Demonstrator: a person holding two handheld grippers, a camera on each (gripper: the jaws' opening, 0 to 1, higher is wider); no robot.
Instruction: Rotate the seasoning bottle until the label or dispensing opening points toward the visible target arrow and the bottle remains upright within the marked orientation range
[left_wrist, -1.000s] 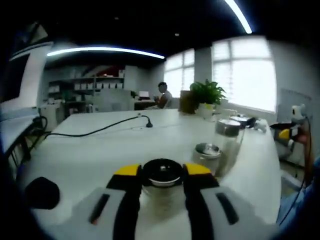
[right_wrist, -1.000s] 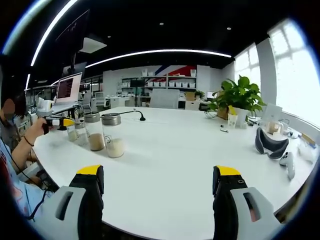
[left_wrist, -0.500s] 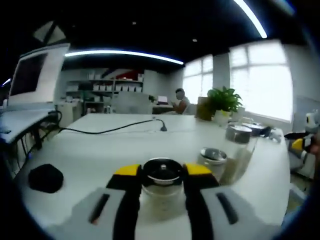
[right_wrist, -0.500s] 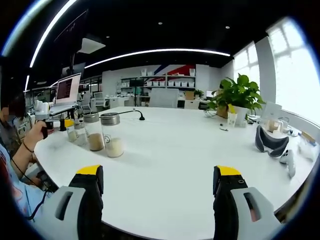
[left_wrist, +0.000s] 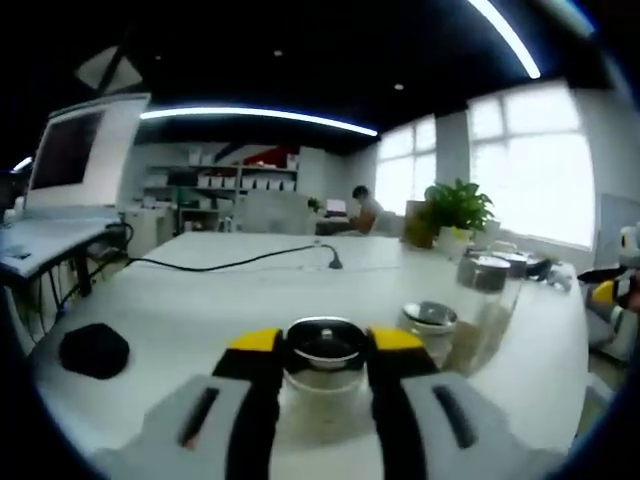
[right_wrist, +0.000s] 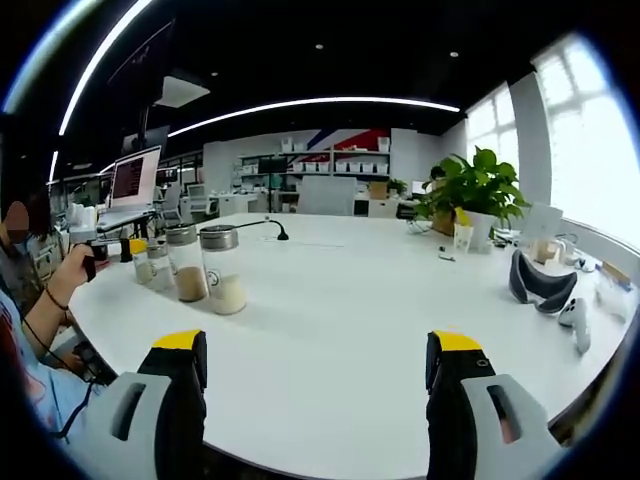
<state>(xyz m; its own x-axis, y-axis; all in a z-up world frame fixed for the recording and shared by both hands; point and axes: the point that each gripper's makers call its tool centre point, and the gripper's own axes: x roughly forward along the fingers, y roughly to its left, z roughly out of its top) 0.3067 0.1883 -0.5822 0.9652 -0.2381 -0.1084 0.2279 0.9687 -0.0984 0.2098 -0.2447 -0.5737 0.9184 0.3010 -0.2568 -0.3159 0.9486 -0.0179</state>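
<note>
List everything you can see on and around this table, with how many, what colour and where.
seasoning bottle: one, clear, dark cap, between left gripper jaws.
jars: two, clear with metal lids, beside it.
cable: one, black, across the table.
black pad: one, table's near edge.
potted plant: one, green, far side.
headset: one, dark, right edge.
laptop: one, behind the jars.
table: one, white.
left gripper: shut on bottle.
right gripper: open, empty.

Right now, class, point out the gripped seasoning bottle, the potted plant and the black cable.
seasoning bottle (left_wrist: 322, 345), left gripper view, on its metal lid
potted plant (right_wrist: 478, 188), right gripper view, on its leaves
black cable (left_wrist: 240, 262), left gripper view, mid-length on the table
</note>
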